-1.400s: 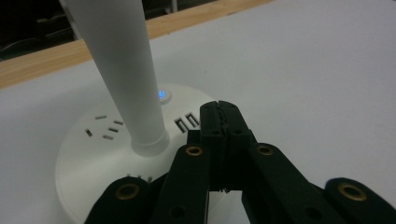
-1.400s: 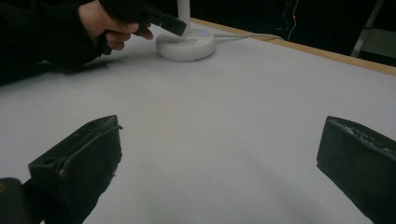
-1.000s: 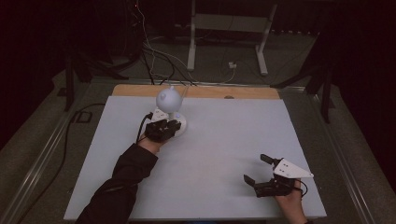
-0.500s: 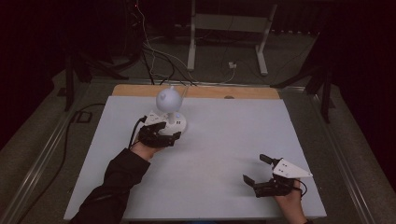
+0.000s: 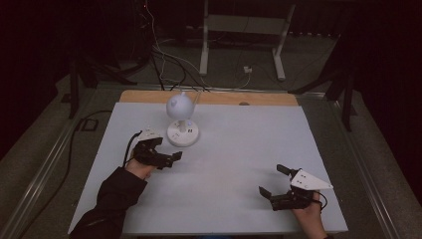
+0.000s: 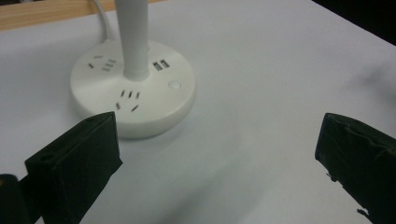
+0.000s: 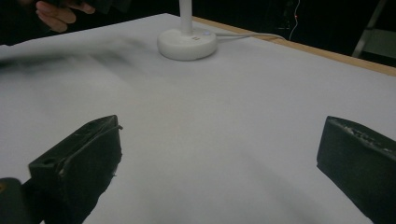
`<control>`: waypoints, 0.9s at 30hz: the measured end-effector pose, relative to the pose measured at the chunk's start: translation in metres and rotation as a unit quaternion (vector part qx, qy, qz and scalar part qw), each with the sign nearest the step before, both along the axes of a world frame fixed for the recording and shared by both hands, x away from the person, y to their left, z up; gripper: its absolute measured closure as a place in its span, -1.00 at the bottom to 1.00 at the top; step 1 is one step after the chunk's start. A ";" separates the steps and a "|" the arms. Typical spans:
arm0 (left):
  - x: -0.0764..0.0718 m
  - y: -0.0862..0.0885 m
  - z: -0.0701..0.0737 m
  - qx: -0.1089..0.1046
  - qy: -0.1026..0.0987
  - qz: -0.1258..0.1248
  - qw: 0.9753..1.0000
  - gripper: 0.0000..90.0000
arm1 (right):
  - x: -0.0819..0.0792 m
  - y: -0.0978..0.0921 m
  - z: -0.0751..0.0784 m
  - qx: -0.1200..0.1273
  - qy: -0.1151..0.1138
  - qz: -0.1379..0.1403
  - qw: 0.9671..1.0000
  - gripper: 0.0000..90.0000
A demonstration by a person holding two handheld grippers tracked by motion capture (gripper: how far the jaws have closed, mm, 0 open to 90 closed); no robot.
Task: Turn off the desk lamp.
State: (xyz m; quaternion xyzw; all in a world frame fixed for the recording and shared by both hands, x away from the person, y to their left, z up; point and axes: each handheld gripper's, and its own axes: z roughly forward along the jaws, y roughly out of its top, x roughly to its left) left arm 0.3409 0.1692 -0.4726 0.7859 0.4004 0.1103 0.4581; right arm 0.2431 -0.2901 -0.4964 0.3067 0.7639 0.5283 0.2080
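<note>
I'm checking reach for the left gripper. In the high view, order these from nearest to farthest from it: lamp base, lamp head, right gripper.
From the left gripper:
1. Lamp base, just beyond the gripper, slightly to its right.
2. Lamp head, farther back, above the base.
3. Right gripper, across the table near the front right edge.

High view looks down the table [image 5: 239, 164]; both claw views, low, share the lamp base [image 6: 133, 95].

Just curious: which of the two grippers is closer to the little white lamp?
The left gripper, just in front of the lamp base, jaws open and apart from it. The right gripper sits at the table's near right corner.
</note>
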 end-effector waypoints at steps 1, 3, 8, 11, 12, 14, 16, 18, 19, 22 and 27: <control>-0.003 0.002 -0.001 0.005 -0.001 0.002 1.000 -0.99 | 0.000 0.000 0.000 0.000 0.001 0.000 1.000 -1.00; -0.007 0.007 -0.003 0.006 0.003 -0.003 1.000 -0.99 | 0.000 0.000 0.000 0.000 0.002 0.000 1.000 -1.00; -0.021 0.019 -0.008 0.009 0.005 -0.009 1.000 -0.99 | 0.000 0.001 0.000 0.000 0.001 0.000 1.000 -1.00; -0.029 0.023 -0.010 0.012 0.005 -0.014 1.000 -0.99 | 0.000 0.001 0.000 -0.002 0.002 0.000 1.000 -1.00; -0.032 0.024 -0.011 0.012 0.004 -0.015 1.000 -0.99 | 0.000 0.001 0.000 -0.002 0.001 0.001 1.000 -1.00; -0.038 0.026 -0.013 0.014 0.004 -0.021 1.000 -0.99 | 0.000 0.001 0.000 -0.002 0.003 0.000 1.000 -1.00; -0.043 0.028 -0.014 0.023 0.003 -0.022 0.999 -0.99 | 0.000 0.001 0.000 -0.003 0.003 0.001 1.000 -1.00; -0.048 0.031 -0.015 0.021 0.003 -0.023 1.000 -0.99 | 0.000 0.001 0.000 -0.003 0.002 0.001 1.000 -1.00; -0.051 0.033 -0.015 0.020 0.003 -0.023 1.000 -0.99 | 0.000 0.001 0.000 -0.002 0.002 0.001 1.000 -1.00; -0.059 0.036 -0.018 0.021 0.003 -0.025 0.999 -0.99 | 0.000 0.002 0.000 -0.004 0.002 0.001 1.000 -1.00; -0.071 0.043 -0.024 0.028 0.002 -0.037 0.999 -0.99 | 0.000 0.002 -0.001 -0.005 0.003 0.001 1.000 -1.00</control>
